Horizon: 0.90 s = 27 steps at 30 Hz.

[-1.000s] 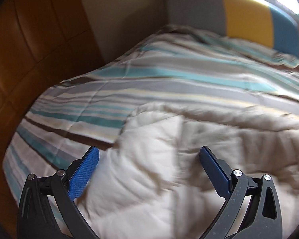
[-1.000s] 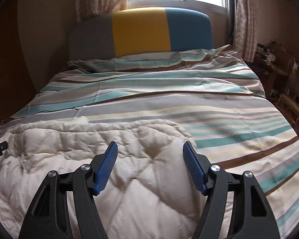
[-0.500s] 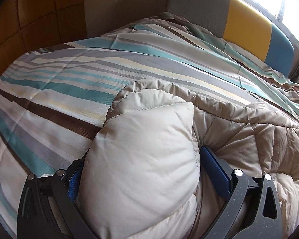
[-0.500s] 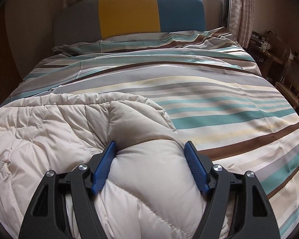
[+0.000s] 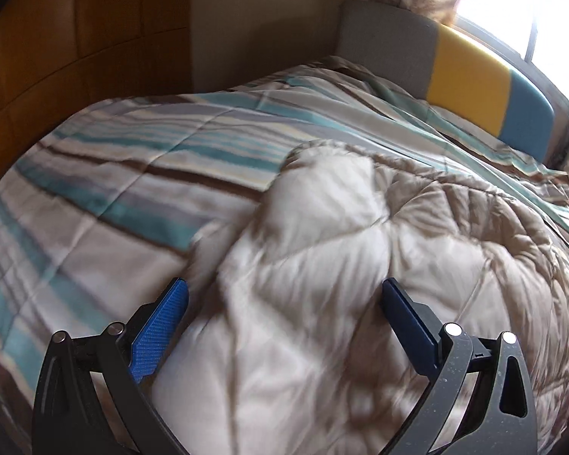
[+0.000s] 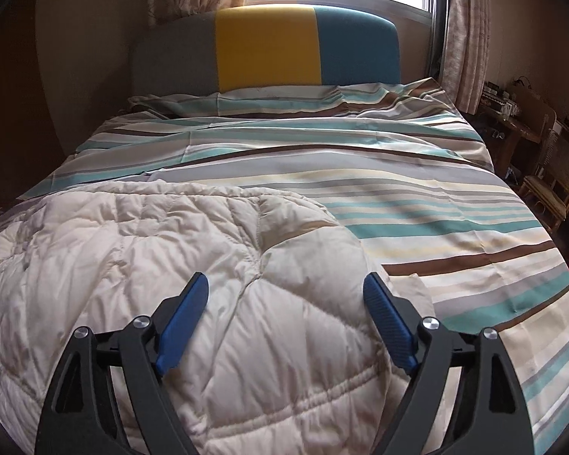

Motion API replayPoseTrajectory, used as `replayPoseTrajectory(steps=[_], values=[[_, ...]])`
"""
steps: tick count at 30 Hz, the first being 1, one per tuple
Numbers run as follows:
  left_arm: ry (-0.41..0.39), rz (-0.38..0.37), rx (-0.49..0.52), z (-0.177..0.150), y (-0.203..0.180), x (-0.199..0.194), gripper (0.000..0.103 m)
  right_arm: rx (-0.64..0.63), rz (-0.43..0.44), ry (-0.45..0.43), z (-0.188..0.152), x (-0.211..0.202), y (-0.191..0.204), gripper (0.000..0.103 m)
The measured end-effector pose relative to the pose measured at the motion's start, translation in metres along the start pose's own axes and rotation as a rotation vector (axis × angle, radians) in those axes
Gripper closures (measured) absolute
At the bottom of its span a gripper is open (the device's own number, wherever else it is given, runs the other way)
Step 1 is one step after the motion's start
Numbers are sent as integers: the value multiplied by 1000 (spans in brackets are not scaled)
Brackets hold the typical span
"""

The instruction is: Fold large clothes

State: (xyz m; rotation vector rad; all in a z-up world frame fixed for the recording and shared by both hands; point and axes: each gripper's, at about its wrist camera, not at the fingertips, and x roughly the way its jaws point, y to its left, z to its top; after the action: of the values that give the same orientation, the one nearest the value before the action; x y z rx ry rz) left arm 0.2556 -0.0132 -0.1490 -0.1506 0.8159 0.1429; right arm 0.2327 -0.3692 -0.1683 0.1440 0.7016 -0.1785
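A cream quilted puffy garment (image 5: 341,250) lies spread across the near part of the striped bed (image 5: 140,174). My left gripper (image 5: 284,295) is open, its blue pads wide apart over the garment's left end. In the right wrist view the same garment (image 6: 163,258) fills the lower left, and my right gripper (image 6: 286,288) is open above its right end, with padded cloth between the jaws but not pinched.
The bed (image 6: 417,197) has a grey, yellow and blue headboard (image 6: 265,49) under a bright window. A wooden wall (image 5: 68,34) runs along the bed's left side. Wooden furniture and a chair (image 6: 550,174) stand at the right.
Both grippers pushed into the garment's puffy ends half a second ago and have drawn back a little since. The left view is blurred from motion. Both jaws stay wide.
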Motion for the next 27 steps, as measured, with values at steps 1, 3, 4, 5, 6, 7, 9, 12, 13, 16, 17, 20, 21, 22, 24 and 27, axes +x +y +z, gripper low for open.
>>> replayPoseTrajectory(steps=[1, 3, 4, 5, 6, 7, 9, 12, 13, 16, 17, 20, 21, 22, 24, 27], values=[[3, -13, -21, -5, 5, -3, 3, -4, 10, -7, -3, -7, 4, 20], [12, -54, -75, -16, 15, -10, 3, -6, 31, -24, -8, -20, 11, 20], [13, -68, -88, -20, 19, -13, 3, -4, 38, -27, -11, -26, 14, 20], [12, -74, -98, -25, 22, -16, 3, 1, 48, -29, -15, -32, 17, 20], [9, -71, -104, -30, 24, -20, 3, 7, 59, -31, -18, -37, 19, 20], [5, -68, -109, -35, 28, -25, 3, 14, 71, -31, -20, -41, 21, 20], [-2, -77, -130, -46, 36, -33, 3, 27, 91, -27, -27, -49, 24, 20], [-10, -89, -164, -58, 46, -42, 3, 32, 115, -24, -36, -60, 31, 20], [-16, -91, -178, -63, 51, -46, 3, 29, 118, -20, -40, -62, 33, 20], [-20, -117, -198, -75, 59, -55, 3, 19, 137, -14, -50, -69, 41, 20], [-20, -127, -201, -78, 60, -57, 3, 15, 139, -14, -53, -70, 43, 20], [-18, -168, -197, -87, 64, -62, 3, -4, 158, -2, -64, -73, 52, 22], [-26, -180, -199, -90, 64, -65, 4, -11, 163, -1, -67, -74, 54, 27], [-33, -189, -202, -92, 65, -66, 7, -18, 175, 1, -70, -75, 58, 34], [-41, -221, -219, -96, 66, -69, 22, -28, 213, -1, -75, -79, 63, 50], [-41, -260, -263, -101, 67, -70, 26, -55, 260, -6, -80, -83, 75, 68]])
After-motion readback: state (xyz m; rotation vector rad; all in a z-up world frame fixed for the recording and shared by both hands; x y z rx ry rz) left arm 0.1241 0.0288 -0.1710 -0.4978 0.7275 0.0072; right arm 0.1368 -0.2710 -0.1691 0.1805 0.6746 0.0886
